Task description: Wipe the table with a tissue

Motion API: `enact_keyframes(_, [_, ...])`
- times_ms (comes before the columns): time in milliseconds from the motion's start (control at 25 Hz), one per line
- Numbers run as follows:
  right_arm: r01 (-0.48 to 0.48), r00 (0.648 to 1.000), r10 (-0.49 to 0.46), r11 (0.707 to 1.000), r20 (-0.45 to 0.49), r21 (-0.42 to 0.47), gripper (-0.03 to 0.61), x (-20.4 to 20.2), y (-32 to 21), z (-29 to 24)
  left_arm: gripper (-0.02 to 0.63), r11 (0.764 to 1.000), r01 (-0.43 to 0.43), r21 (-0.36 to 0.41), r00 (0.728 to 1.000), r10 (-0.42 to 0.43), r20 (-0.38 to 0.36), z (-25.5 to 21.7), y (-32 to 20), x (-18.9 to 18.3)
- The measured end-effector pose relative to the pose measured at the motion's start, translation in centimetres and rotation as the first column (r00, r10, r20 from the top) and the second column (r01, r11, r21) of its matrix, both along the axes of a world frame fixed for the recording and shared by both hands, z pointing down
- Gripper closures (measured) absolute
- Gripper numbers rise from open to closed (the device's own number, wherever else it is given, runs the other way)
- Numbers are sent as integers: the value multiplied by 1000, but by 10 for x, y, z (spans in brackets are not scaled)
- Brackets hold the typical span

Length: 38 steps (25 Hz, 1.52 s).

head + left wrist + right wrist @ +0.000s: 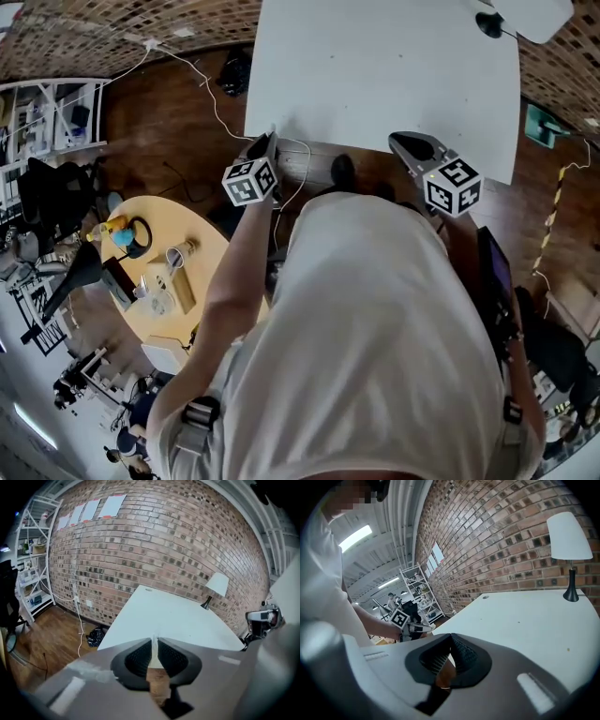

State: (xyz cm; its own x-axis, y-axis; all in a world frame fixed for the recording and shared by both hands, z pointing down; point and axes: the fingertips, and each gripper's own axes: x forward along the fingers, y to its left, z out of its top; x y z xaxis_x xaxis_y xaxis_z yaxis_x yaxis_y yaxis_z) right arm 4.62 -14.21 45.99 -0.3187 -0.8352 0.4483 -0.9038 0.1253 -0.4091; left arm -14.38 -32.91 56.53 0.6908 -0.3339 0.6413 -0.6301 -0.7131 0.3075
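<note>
— Ahead of left tongs (154, 640) and right tongs (450, 636), what lies?
— One bench (375, 75), bare but for one lamp (569, 541) at its far corner. No tissue shows in any view, so neither hand can be called nearer.
— Tongs' state?
— Left: a narrow slit, nothing in it. Right: tips together, empty. Both sit at the near edge, left by the corner.

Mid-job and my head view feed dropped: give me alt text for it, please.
Seen from above, a person in a white shirt holds the left tool and the right tool side by side at the near edge of a white table. A lamp stands at its far right corner; a cluttered round yellow table is at the picture's left.
</note>
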Motion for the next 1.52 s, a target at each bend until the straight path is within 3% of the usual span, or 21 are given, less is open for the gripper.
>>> enact_keyframes(320, [-142,990,141,989,-12,-41,571,1,-12,9,571,991,-109,-81,991,115,75,43,-37,20])
enact_keyframes(480, [-182,983,182,982,-10,-52,571,0,-18,12,572,984,-156,-81,978,165,125,50,-43,28])
enact_keyframes(720, [-225,974,225,972,-15,-64,571,7,-20,13,575,980,-182,-79,973,191,132,56,-38,41])
enact_keyframes(960, [-240,971,239,969,-20,-55,571,15,-28,7,577,959,-275,-65,945,282,166,66,-18,50])
enact_keyframes(1320, [-246,969,245,967,-20,-60,571,8,-29,9,577,882,-463,-88,877,470,102,64,35,67])
enact_keyframes(1520, [-271,962,271,960,-13,-62,571,14,-27,14,577,797,-585,-152,799,598,62,64,71,80])
